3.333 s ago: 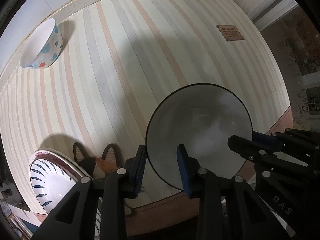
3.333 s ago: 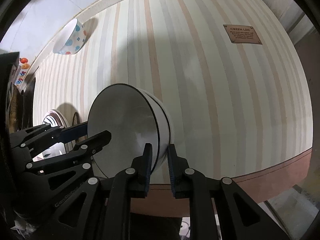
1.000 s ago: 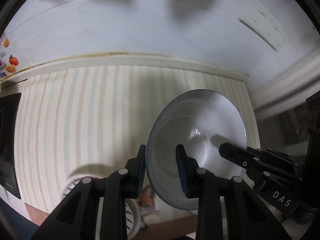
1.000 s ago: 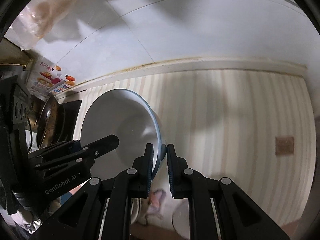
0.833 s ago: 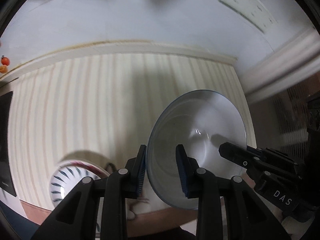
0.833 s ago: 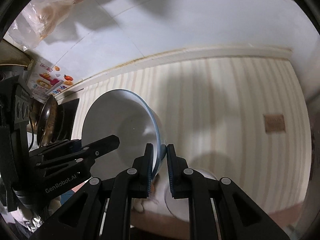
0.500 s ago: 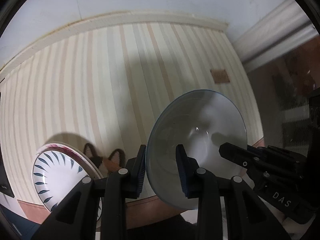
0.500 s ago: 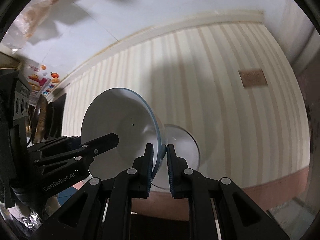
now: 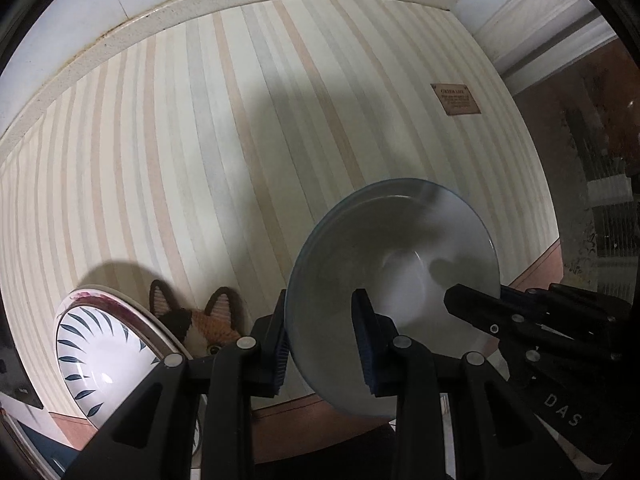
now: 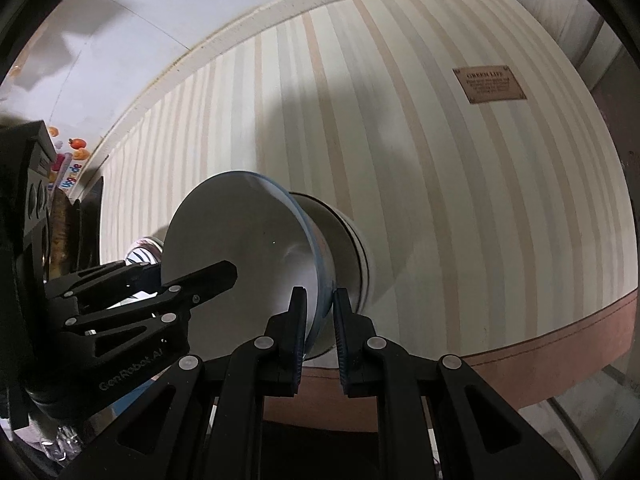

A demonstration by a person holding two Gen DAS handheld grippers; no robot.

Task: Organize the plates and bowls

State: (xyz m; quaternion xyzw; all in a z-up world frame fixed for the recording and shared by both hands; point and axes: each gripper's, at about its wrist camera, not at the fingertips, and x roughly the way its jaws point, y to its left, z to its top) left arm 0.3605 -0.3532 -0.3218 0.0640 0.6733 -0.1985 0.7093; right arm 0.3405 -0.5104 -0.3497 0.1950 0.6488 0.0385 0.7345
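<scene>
Right gripper (image 10: 319, 320) pinches blue-rimmed bowl (image 10: 240, 240) above white bowl (image 10: 352, 252).

We see a home kitchen. A striped tablecloth (image 9: 200, 152) with a small brown label (image 9: 455, 99) covers the table, against a white tiled wall (image 10: 152, 32). A leaf-patterned plate (image 9: 100, 356), a cat-shaped mat (image 9: 200, 320) and fruit stickers (image 10: 74, 148) give a domestic look.
</scene>
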